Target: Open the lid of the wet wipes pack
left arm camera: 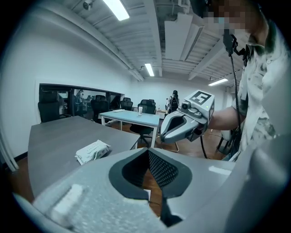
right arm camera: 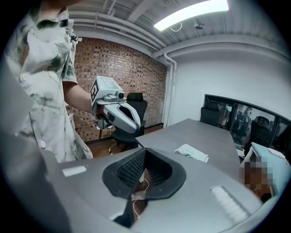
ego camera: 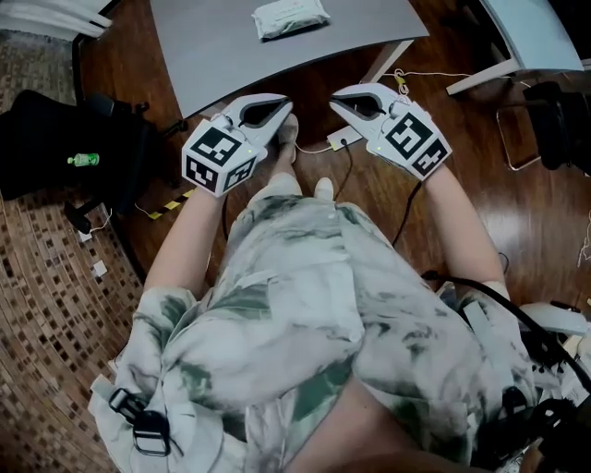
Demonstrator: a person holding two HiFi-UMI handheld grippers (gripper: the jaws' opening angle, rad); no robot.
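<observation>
Wet wipes pack (ego camera: 290, 18) handling is judged not yet begun. Nearest, the left gripper (ego camera: 284, 118) and the right gripper (ego camera: 334, 100) are held side by side close to the body, above the wooden floor (ego camera: 462, 185) and just short of the grey table (ego camera: 212, 55). Each has its jaws pressed together on nothing. Farther off, the pack is seen lying flat on the far part of the table, well apart from both. The jaws should be parted first and both grippers carried out over the table. The pack body is best pinned with one gripper while the lid's free edge is lifted gently with the other, so the soft pack is not dragged.
</observation>
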